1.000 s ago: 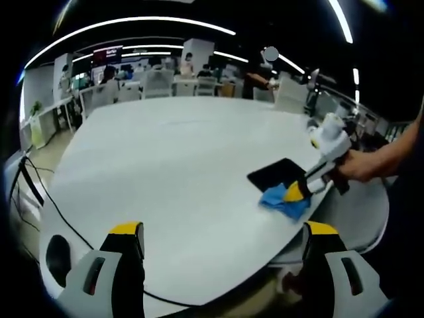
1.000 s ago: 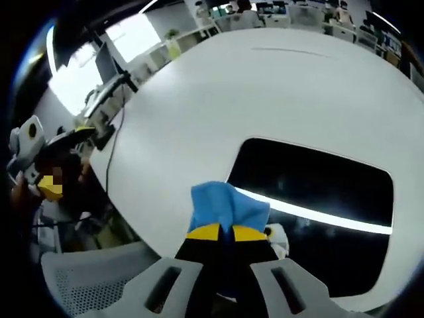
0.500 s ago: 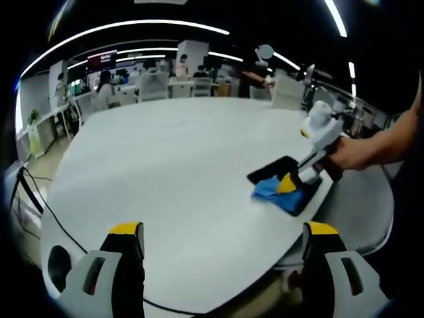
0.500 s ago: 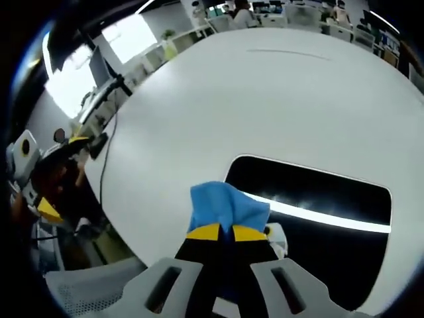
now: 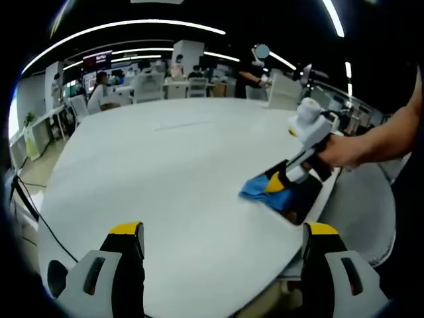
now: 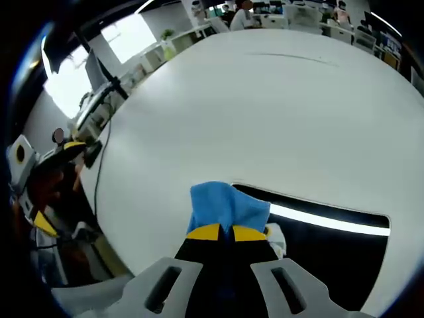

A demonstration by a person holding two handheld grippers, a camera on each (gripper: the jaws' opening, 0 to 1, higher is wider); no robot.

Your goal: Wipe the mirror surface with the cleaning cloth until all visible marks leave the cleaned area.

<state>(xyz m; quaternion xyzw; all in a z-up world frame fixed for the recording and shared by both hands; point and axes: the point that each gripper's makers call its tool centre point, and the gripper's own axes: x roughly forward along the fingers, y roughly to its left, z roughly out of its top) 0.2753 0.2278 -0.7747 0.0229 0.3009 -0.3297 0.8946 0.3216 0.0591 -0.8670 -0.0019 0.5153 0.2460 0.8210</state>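
Observation:
A dark rectangular mirror (image 6: 318,255) lies flat on the white table (image 6: 265,112) and reflects a ceiling light strip. My right gripper (image 6: 220,232) is shut on a blue cleaning cloth (image 6: 225,207), pressed on the mirror's left edge. In the left gripper view the same cloth (image 5: 262,190) sits at the near corner of the mirror (image 5: 301,197), held by the right gripper (image 5: 275,184) in a person's hand. My left gripper (image 5: 222,232) hovers open above the table's near part, well left of the mirror, with nothing between its jaws.
The big round table has its edge close behind the mirror. A black cable (image 5: 40,222) runs over the table's left rim. Desks, chairs and people fill the office behind (image 5: 152,73). A grey chair (image 5: 361,205) stands by the table's right side.
The right gripper has slid the cloth leftward along the mirror to its left edge. The left gripper's view has shifted slightly; its jaws stay open.

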